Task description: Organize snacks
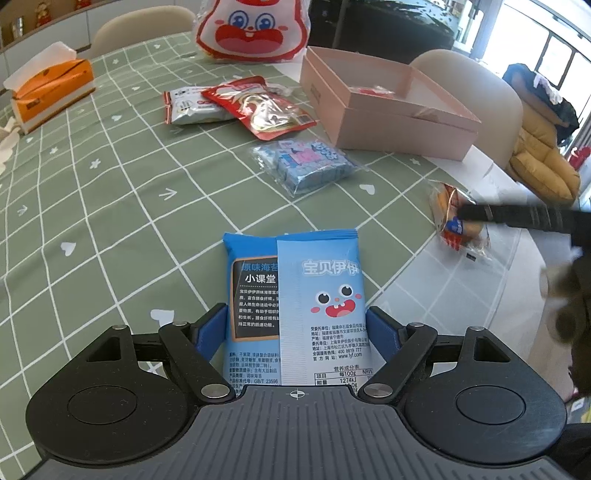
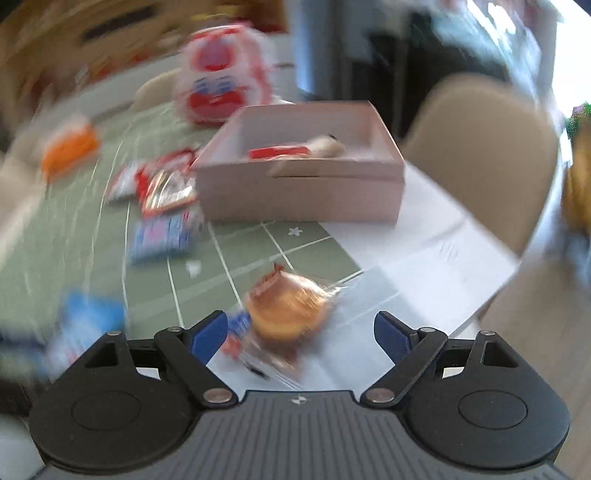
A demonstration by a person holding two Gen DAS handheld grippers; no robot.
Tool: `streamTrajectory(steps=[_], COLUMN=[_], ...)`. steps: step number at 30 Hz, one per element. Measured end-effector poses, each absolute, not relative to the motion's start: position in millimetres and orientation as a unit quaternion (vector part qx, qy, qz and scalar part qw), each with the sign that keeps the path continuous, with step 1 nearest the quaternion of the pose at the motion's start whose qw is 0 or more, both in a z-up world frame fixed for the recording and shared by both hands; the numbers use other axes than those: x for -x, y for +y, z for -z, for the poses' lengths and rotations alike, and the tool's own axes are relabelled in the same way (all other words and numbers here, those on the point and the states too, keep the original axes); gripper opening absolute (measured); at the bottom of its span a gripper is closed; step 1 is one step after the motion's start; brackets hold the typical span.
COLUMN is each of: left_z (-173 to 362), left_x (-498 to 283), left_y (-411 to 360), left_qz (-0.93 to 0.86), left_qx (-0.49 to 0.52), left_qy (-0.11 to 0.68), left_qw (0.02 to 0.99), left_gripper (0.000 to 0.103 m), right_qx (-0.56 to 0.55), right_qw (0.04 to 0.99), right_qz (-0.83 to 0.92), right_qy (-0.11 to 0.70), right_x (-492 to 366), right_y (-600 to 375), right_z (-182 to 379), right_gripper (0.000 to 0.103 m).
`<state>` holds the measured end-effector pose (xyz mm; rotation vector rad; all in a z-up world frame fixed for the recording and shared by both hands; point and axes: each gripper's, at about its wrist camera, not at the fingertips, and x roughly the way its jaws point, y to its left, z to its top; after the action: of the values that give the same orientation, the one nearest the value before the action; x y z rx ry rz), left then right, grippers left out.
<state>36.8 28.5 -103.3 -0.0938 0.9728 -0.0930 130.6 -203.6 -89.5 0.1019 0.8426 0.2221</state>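
The left gripper points steeply down toward the surface, which has a green checked cloth. Its blue fingers stand on both sides of a blue seaweed packet and touch its edges, so they hold it. The packet lies lengthwise between them, with its far end reaching out well past the fingertips.

The right gripper also points down at an angle, and its view is blurred. Its fingers are wide apart and hold nothing. A bun in clear wrap lies on the surface between them, closer to the left finger. If that finger touches the wrap, I cannot tell because of the blur. In the left view one black finger of the right gripper reaches in from the right across this bun.

The pink box stands open further back, with a few snacks inside. To its left lie a red packet, a silver packet and a blue pack of small sweets. A rabbit bag stands behind them, and a tissue box is at the far left.
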Motion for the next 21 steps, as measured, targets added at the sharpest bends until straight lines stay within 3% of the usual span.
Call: streamTrajectory(steps=[4,8,12,15,21], left_z=[104,104,104,103,74], left_x=[-36,-36,-36,-36,-50], left_y=[29,28,26,25,8], left_qz=[0.046,0.046,0.044,0.052,0.1], left_qx=[0.043,0.041,0.033,0.045,0.048], left_qy=[0.465,0.467,0.468,0.466,0.435], left_qw=[0.883,0.882,0.882,0.882,0.893], left_gripper=[0.086,0.086,0.086,0.085,0.081], right_qx=[-0.077,0.002,0.06,0.099,0.075], right_qw=[0.892,0.891,0.901,0.894,0.884], right_qz=[-0.054,-0.067,-0.111,-0.143,-0.186], right_qy=[0.442,0.449,0.416,0.413,0.421], right_x=[-158,-160,-143,-133,-127], right_y=[-192,-168,-159,-159,-182], right_z=[101,114,114,111,77], right_gripper=[0.087,0.076,0.059,0.056,0.056])
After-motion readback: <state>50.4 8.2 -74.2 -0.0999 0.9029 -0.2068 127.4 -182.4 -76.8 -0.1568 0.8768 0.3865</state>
